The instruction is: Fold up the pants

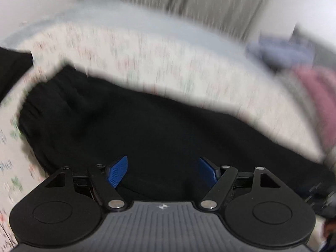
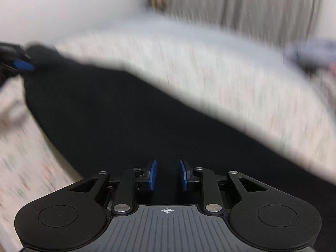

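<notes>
Bed: we see a patterned white cover, blurred in both views, bearing the whole scene, with a pink and a blue cloth near its far right edge.

Pants: black, lying flat on the cover. In the right wrist view their long axis runs from upper left to lower right, a broad band passing under both grippers; in the left wrist view a gathered end, probably the waistband, lies to the left.

Left gripper: jaws spread wide, nothing between the pads, poised over the cloth near that gathered end.

Right gripper: jaws a narrow gap apart, with only dark cloth behind the gap; we see no fold pinched.

We judge that the left hand is nearer the gathered end and the right nearer the leg end, so the next fold should bring one end along that axis toward the other.
</notes>
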Demonstrator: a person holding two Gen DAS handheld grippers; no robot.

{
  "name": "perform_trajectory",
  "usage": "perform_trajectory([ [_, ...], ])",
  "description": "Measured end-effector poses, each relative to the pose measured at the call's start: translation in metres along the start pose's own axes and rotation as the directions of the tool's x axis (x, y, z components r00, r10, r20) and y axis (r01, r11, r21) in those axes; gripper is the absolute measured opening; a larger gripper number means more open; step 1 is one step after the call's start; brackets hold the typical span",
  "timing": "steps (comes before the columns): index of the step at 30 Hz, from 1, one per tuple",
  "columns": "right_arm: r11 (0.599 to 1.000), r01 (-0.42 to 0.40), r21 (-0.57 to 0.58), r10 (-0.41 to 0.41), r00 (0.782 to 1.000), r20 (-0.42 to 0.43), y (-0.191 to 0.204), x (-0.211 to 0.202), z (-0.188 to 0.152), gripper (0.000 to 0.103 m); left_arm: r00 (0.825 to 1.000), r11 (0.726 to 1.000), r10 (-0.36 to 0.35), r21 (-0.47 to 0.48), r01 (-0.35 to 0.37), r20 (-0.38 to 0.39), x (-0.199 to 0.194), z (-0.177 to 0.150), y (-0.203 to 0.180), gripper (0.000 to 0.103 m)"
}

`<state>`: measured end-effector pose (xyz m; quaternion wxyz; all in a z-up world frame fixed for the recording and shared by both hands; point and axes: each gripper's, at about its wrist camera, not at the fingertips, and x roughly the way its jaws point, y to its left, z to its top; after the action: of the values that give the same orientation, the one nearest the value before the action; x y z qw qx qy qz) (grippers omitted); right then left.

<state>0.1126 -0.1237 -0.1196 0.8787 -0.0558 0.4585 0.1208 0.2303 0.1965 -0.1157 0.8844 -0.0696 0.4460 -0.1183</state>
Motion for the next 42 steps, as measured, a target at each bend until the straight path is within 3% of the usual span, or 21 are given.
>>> perform_trajectory([
  [2,0.997,-0.019,0.068,0.020,1.000,-0.014,-0.007,-0.007,0.002,0.024,0.995,0.994,0.089,0.067,-0.086,-0.036,0.018,-0.009,-0.009,0.089],
  [4,0.995,-0.005,0.101,0.007,1.000,-0.027,-0.018,-0.012,0.000,0.024,0.990,0.986,0.136,0.104,-0.132,-0.024,0.023,-0.013,-0.012,0.090],
  [11,0.975,0.070,0.213,-0.062,0.997,-0.042,-0.079,-0.036,-0.029,0.016,0.986,0.982,0.165,0.098,-0.162,-0.024,0.016,-0.015,-0.004,0.089],
  [15,0.957,0.081,0.278,-0.075,0.997,-0.031,-0.112,-0.053,-0.053,0.000,0.984,0.981,0.180,0.081,-0.179,-0.005,0.008,-0.015,0.007,0.087],
  [18,0.949,0.144,0.282,-0.139,0.990,-0.039,-0.131,-0.064,-0.064,0.000,0.982,0.980,0.191,0.063,-0.191,0.005,0.008,-0.015,0.016,0.086],
  [21,0.934,0.155,0.322,-0.152,0.988,-0.034,-0.157,-0.068,-0.070,0.000,0.980,0.980,0.197,0.040,-0.197,0.007,0.006,-0.013,0.024,0.086],
  [24,0.914,0.243,0.326,-0.239,0.970,-0.054,-0.173,-0.079,-0.076,0.000,0.979,0.979,0.202,0.031,-0.202,0.005,-0.002,-0.017,0.022,0.086],
  [27,0.891,0.229,0.392,-0.230,0.972,-0.044,-0.188,-0.086,-0.080,0.000,0.981,0.981,0.193,0.020,-0.193,-0.001,-0.008,-0.015,0.026,0.084],
  [28,0.882,0.257,0.396,-0.262,0.964,-0.041,-0.190,-0.089,-0.080,0.000,0.981,0.981,0.194,0.006,-0.194,0.002,-0.010,-0.014,0.029,0.084],
  [31,0.814,0.412,0.409,-0.440,0.898,-0.029,-0.192,-0.107,-0.079,0.000,0.984,0.983,0.181,-0.030,-0.180,0.009,-0.018,-0.014,0.035,0.084],
  [33,0.799,0.369,0.475,-0.428,0.904,0.019,-0.198,-0.121,-0.083,0.007,0.986,0.986,0.167,-0.028,-0.167,0.024,-0.024,-0.012,0.033,0.085],
  [35,0.805,0.327,0.495,-0.403,0.914,0.053,-0.197,-0.128,-0.083,0.013,0.987,0.989,0.146,-0.012,-0.146,0.065,-0.033,-0.010,0.026,0.088],
  [38,0.875,0.277,0.396,-0.343,0.933,0.106,-0.175,-0.120,-0.074,0.017,0.983,0.993,0.100,0.040,-0.108,0.151,-0.045,-0.009,0.006,0.092],
  [42,0.948,0.266,0.177,-0.279,0.959,0.054,-0.133,-0.083,-0.062,0.019,0.992,0.996,0.042,0.074,-0.051,0.122,-0.028,-0.014,-0.018,0.093],
])
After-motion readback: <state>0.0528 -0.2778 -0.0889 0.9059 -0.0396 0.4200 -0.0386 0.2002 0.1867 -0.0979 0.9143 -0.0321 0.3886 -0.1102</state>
